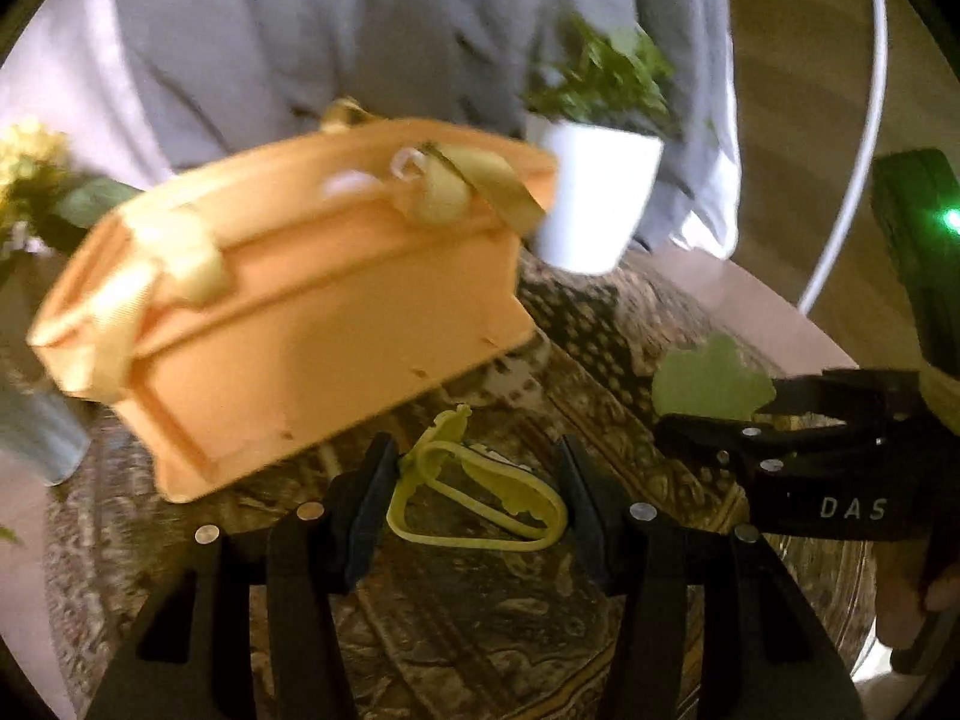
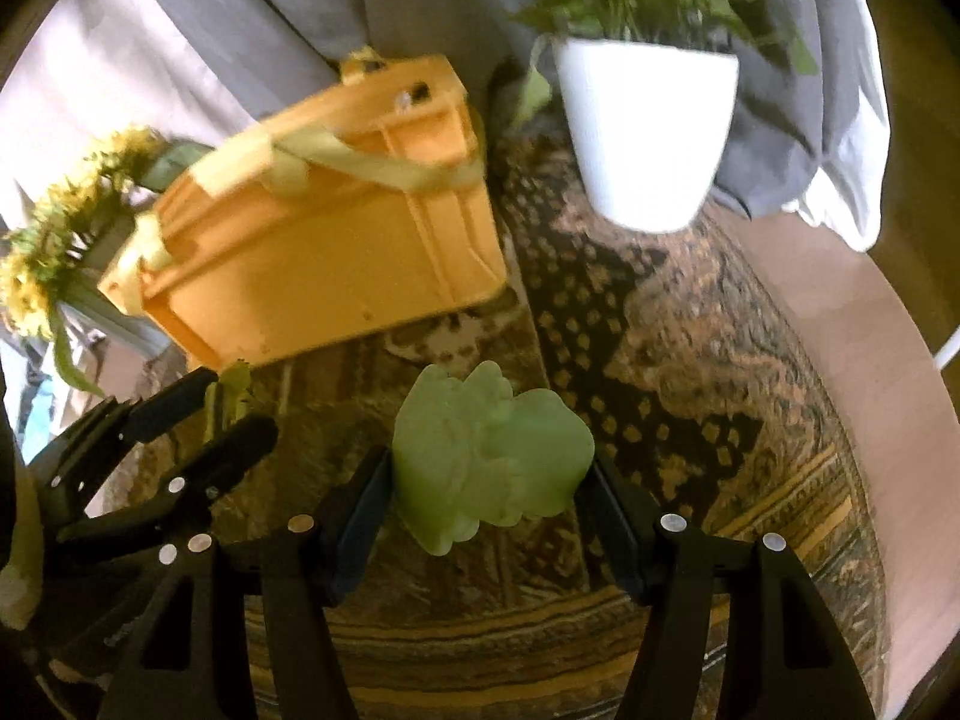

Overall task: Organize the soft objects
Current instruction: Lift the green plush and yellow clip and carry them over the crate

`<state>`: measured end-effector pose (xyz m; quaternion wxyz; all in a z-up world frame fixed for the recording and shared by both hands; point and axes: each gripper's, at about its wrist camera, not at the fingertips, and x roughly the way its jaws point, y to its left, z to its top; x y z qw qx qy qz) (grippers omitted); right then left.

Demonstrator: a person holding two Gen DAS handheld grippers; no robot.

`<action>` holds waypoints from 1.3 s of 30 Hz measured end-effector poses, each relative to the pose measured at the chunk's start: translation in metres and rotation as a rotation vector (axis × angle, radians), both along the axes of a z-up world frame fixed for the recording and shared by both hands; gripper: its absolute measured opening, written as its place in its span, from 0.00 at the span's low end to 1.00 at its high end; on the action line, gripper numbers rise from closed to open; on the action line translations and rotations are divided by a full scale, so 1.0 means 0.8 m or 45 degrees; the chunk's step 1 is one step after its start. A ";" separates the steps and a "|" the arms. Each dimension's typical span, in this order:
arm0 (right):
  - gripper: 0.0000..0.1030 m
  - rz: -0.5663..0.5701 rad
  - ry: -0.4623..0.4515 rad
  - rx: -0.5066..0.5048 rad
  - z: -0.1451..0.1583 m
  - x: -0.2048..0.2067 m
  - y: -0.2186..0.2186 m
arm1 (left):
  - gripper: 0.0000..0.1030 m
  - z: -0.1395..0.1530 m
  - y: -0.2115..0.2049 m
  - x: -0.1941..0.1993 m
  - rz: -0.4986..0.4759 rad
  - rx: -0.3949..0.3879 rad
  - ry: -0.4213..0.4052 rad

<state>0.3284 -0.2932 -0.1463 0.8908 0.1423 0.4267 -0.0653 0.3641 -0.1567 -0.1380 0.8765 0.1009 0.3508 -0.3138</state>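
A pale yellow soft loop-shaped toy [image 1: 480, 510] spans the gap between the pads of my left gripper [image 1: 477, 468], which is shut on it above the patterned rug [image 1: 480, 630]. My right gripper [image 2: 489, 462] is shut on a light green soft lumpy toy [image 2: 480, 438]. In the left wrist view the right gripper [image 1: 738, 405] shows at the right with the green toy [image 1: 708, 384]. The right wrist view has the left gripper [image 2: 240, 402] at the left with a bit of the yellow toy [image 2: 231, 390]. An orange crate [image 1: 300, 312] [image 2: 324, 252] with yellow ribbon handles stands just beyond both grippers.
A white pot with a green plant [image 1: 594, 198] [image 2: 648, 126] stands right of the crate. Yellow flowers [image 1: 24, 180] [image 2: 54, 240] are at the far left. Grey cloth [image 1: 360, 30] hangs behind. A white cable [image 1: 864, 120] curves along the right. A hand [image 1: 918, 600] grips the right tool.
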 end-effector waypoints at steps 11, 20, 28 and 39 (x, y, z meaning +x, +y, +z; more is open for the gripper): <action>0.63 0.074 -0.214 -0.001 0.063 0.013 0.022 | 0.52 0.067 0.050 -0.004 0.258 -0.043 -0.107; 0.63 0.172 -0.365 -0.033 0.110 0.029 0.052 | 0.52 0.112 0.079 0.000 0.361 -0.077 -0.179; 0.63 0.205 -0.442 -0.067 0.147 0.062 0.063 | 0.52 0.153 0.092 0.019 0.430 -0.091 -0.280; 0.63 0.231 -0.370 -0.102 0.163 0.142 0.063 | 0.52 0.178 0.089 0.084 0.487 -0.073 -0.331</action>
